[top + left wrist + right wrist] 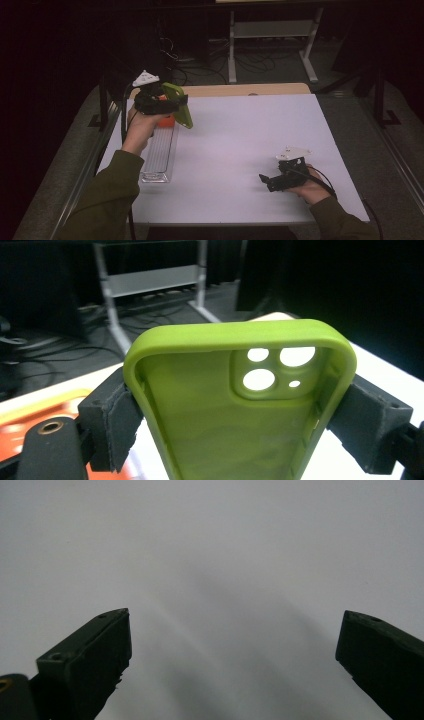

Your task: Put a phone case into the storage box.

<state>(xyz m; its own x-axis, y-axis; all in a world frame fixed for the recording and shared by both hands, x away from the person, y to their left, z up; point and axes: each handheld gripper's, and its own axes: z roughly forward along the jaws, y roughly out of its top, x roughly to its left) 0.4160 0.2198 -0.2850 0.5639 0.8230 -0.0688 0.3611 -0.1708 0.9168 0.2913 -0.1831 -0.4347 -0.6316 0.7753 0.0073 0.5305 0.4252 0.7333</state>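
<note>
At the far left of the table: your left gripper (pixel 167 106) holds a green phone case (pixel 179 104) up off the white table (pixel 240 150), above the far end of a clear tray (pixel 159 157).
Left tongs: pinching the case across its width, one pad on each long side wall, as the left gripper view shows (pixel 240 405).
Right tongs: your right gripper (pixel 270 181), near right and low over the bare table, has its jaws spread wide with nothing between them (pixel 232 645).
Handling: the case looks like soft, bendy rubber, light and hollow; you should expect the walls to bow inward under a hard squeeze.
Where to grip: keep to the side walls, clear of the camera cut-outs (pixel 272 371), where the material looks thinner.
Slip: the matte skin should grip the pads well; breakage seems unlikely.
Count: one phone case, one clear tray, one orange item (pixel 166 120) beneath your left hand at the tray's far end, two grippers.
</note>
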